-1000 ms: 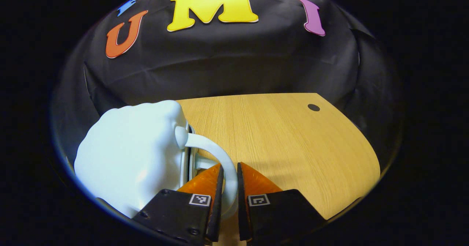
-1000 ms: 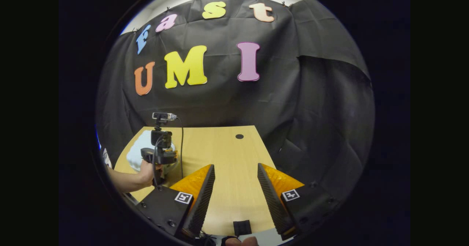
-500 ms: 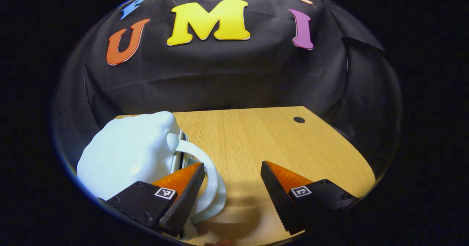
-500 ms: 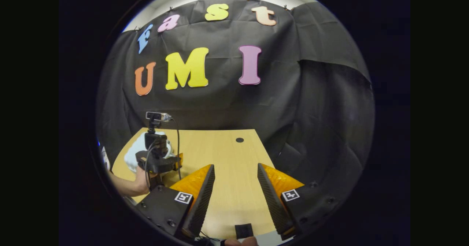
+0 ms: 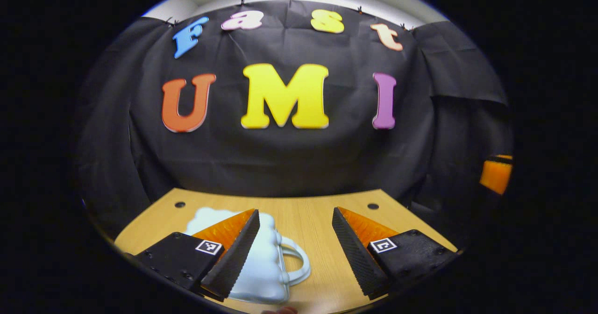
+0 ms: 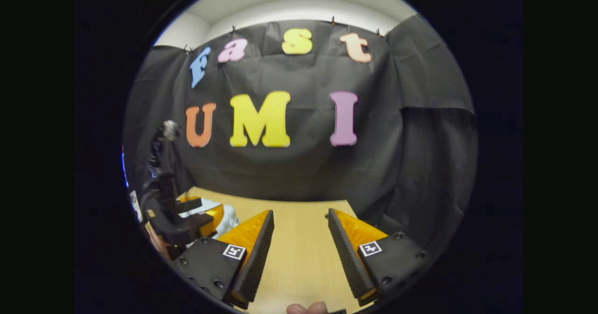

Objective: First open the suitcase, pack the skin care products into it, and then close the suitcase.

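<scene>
Black cloth hangs behind a light wood bench (image 5: 303, 220), and a strip of pale wall and ceiling shows above the cloth. In the left gripper view my left tongs (image 5: 294, 239) stand wide apart, holding nothing, raised above the bench and looking out level at the cloth. The suitcase (image 5: 261, 267), a small pale-blue case with a lumpy, cloud-like shell, lies flat on the bench below the left finger of those tongs; that finger covers part of it. Its white handle (image 5: 299, 267) loops out to the right, into the gap between my two fingers, touching neither. The case looks shut from here, though I cannot see its seam well. Two small dark holes (image 5: 373, 206) sit near the far edge of the bench.

In the right gripper view my right tongs (image 6: 299, 244) are also wide and empty, over bare bench. Off to their left I see my left tongs (image 6: 196, 216) from the side, with a bit of the suitcase (image 6: 229, 220) showing beside them.
</scene>
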A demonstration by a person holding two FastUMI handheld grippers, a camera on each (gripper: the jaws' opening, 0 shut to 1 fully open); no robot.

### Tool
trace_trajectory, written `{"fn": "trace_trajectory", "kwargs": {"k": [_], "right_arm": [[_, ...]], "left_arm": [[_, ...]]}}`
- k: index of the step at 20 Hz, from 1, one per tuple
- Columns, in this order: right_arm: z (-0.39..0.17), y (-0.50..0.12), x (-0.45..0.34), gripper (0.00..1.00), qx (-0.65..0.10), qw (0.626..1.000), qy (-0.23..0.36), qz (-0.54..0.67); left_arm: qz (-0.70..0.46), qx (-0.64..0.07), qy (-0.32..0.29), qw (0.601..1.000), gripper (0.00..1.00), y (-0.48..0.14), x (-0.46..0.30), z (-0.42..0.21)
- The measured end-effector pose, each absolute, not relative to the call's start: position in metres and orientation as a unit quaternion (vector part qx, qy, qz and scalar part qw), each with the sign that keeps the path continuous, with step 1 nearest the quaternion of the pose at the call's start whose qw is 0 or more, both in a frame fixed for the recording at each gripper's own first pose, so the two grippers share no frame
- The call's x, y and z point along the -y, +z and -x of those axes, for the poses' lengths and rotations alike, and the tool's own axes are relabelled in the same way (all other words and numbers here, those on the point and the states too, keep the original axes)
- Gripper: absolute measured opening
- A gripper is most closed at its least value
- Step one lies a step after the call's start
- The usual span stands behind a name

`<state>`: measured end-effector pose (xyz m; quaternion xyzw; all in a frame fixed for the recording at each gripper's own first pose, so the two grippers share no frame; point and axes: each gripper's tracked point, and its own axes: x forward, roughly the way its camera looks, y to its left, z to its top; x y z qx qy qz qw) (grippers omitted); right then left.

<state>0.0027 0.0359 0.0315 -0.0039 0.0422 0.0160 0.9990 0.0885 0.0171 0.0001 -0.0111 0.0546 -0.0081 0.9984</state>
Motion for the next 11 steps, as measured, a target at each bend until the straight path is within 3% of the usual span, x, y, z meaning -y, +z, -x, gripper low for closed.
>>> {"fn": "trace_trajectory", "kwargs": {"k": [5, 11], "right_arm": [[-0.015, 0.096, -0.077, 0.72, 0.041, 0.999, 0.028, 0.007], [0.000, 0.080, -0.086, 0.73, 0.030, 0.999, 0.020, 0.009]], "left_arm": [[0.010, 0.031, 0.030, 0.999, 0.99, 0.095, -0.042, -0.051], [0.038, 0.000, 0.044, 0.998, 0.99, 0.068, -0.049, -0.026]]}}
